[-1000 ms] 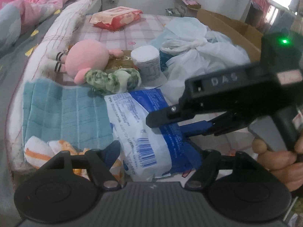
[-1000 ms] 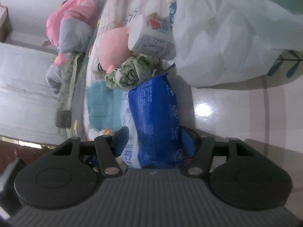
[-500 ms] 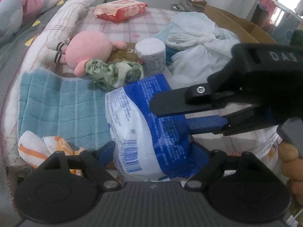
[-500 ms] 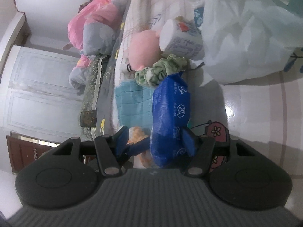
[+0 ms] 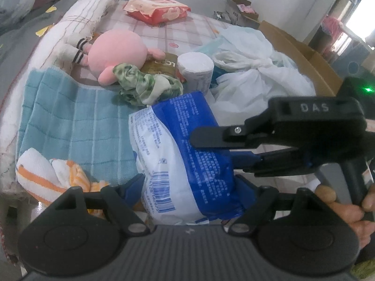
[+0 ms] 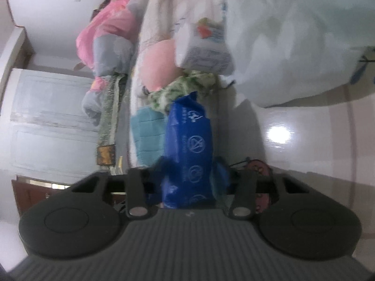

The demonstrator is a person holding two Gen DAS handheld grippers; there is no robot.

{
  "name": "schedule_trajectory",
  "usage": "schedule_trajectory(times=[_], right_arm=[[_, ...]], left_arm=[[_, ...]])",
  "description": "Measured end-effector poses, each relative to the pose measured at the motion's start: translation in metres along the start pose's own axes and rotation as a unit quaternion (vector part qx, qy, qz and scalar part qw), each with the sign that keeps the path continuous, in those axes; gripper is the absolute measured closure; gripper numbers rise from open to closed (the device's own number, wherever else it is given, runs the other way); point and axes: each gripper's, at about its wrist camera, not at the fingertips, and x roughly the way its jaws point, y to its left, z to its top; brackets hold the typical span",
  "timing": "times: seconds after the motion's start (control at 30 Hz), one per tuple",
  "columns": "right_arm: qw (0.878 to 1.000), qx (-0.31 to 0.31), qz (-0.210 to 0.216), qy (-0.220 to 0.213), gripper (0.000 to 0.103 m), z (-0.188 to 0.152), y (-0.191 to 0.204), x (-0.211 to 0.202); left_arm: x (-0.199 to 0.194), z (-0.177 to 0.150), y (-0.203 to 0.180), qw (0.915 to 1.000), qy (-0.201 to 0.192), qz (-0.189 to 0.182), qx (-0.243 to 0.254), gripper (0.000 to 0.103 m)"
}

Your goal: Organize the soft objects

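Note:
A blue and white tissue pack (image 5: 178,145) sits between the blue fingers of my left gripper (image 5: 188,187), whose pads touch its sides; these jaws are closing a little. My right gripper (image 5: 211,149) reaches in from the right and clamps the pack's blue end. In the right wrist view the pack (image 6: 187,135) stands on edge, squeezed in my right gripper (image 6: 189,173), whose jaws are closing. Behind lie a pink plush toy (image 5: 117,46), a green patterned cloth (image 5: 145,86), a teal towel (image 5: 70,126) and an orange-striped white cloth (image 5: 46,175).
A wrapped paper roll (image 5: 195,70) and a knotted white plastic bag (image 5: 253,75) stand behind the pack. A red wipes pack (image 5: 157,9) lies at the far end of the table. A cardboard box (image 5: 304,53) is at the right. A hand (image 5: 339,206) holds the right gripper's grip.
The right jaws have narrowed onto the pack, squeezing it thinner. The pack has turned more on edge and sits a little higher between the left fingers.

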Motion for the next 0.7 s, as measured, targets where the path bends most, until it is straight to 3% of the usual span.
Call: schedule_trajectory(times=[0.23, 0.37, 0.57, 0.63, 0.7], right_arm=[[0.997, -0.046, -0.048, -0.030, 0.075, -0.007, 0.029, -0.039], [0.989, -0.083, -0.115, -0.041, 0.076, -0.014, 0.052, -0.072], [0.941, -0.189, -0.274, -0.059, 0.076, -0.027, 0.091, -0.074], [0.928, -0.218, -0.296, -0.053, 0.074, -0.031, 0.099, -0.054], [0.928, -0.229, -0.291, -0.046, 0.073, -0.035, 0.106, -0.037]], left_arm=[[-0.010, 0.002, -0.017, 0.9980, -0.016, -0.059, 0.017, 0.020], [-0.017, -0.001, -0.030, 0.9932, -0.024, -0.106, 0.041, 0.017], [-0.021, -0.018, -0.021, 0.9927, -0.027, -0.110, 0.041, 0.017], [-0.024, -0.022, -0.008, 0.9933, -0.026, -0.109, 0.024, 0.017], [-0.029, -0.026, 0.003, 0.9937, -0.030, -0.108, 0.006, 0.017]])
